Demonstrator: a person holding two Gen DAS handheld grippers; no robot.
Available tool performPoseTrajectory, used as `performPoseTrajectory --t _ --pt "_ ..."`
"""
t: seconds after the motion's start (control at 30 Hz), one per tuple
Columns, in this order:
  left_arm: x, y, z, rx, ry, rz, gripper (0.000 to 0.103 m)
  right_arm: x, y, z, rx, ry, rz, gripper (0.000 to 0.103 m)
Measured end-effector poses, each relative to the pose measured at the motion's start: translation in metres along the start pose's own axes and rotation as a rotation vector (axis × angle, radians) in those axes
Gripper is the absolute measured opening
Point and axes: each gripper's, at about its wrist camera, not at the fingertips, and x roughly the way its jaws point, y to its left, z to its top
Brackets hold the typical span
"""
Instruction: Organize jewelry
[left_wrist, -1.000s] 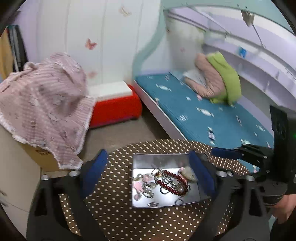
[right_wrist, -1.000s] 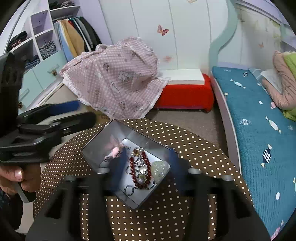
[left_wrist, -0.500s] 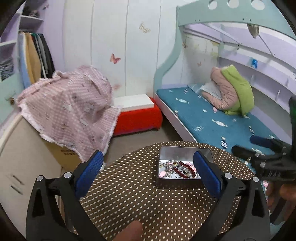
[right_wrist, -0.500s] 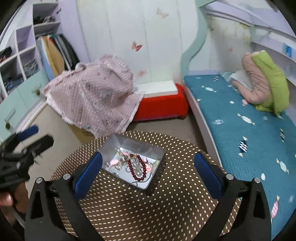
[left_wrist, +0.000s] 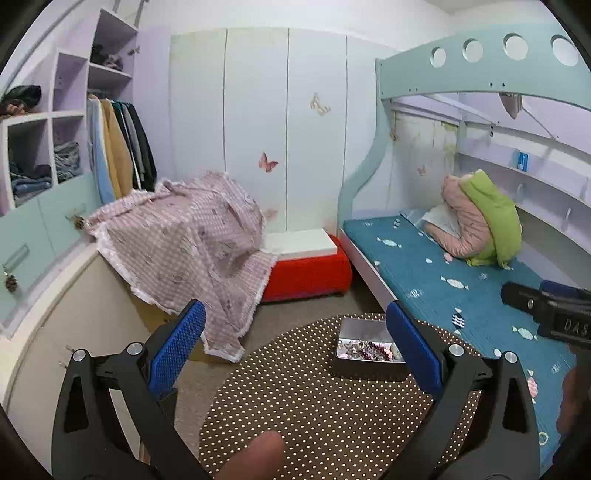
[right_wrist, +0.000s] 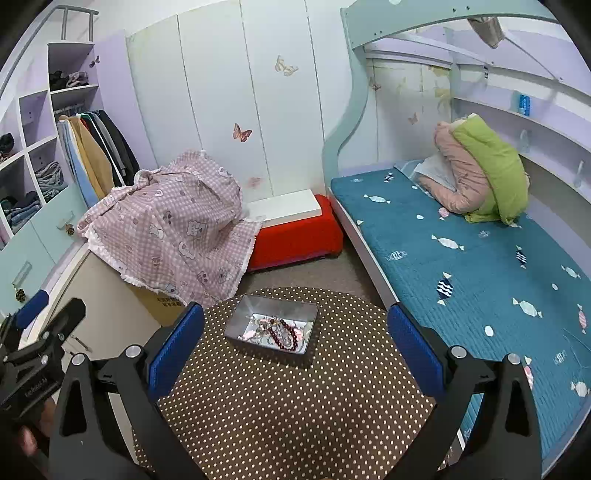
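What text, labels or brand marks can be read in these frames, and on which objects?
"DAS": on the right gripper body, cut off at the frame edge.
Pale lettering on the left gripper body: too small to read.
Dark print on the cardboard box under the pink cloth: blurred, unreadable.

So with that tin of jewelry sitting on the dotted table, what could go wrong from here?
The jewelry lies heaped in the tin, and the red beads seem to overlap the rings and chains, so pulling one piece may drag others out. The tin sits toward the table's far edge, so a careless nudge could push it off. Both tongs, left and right, hang open and empty, and tiny rings may slip between such broad pads.
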Motion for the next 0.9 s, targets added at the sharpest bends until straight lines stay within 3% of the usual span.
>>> performPoseTrajectory --t 0.53,0.9 --pt "-0.075 -0.015 0.004 0.005 -0.097 -0.009 0.098 -0.056 0.013 -0.03 0.024 -0.088 -0.047 0.096" --pt "-0.094 -0.014 0.005 -0.005 -0.125 -0.013 0.098 -0.076 0.02 -0.04 0.018 -0.132 -0.089 0.096"
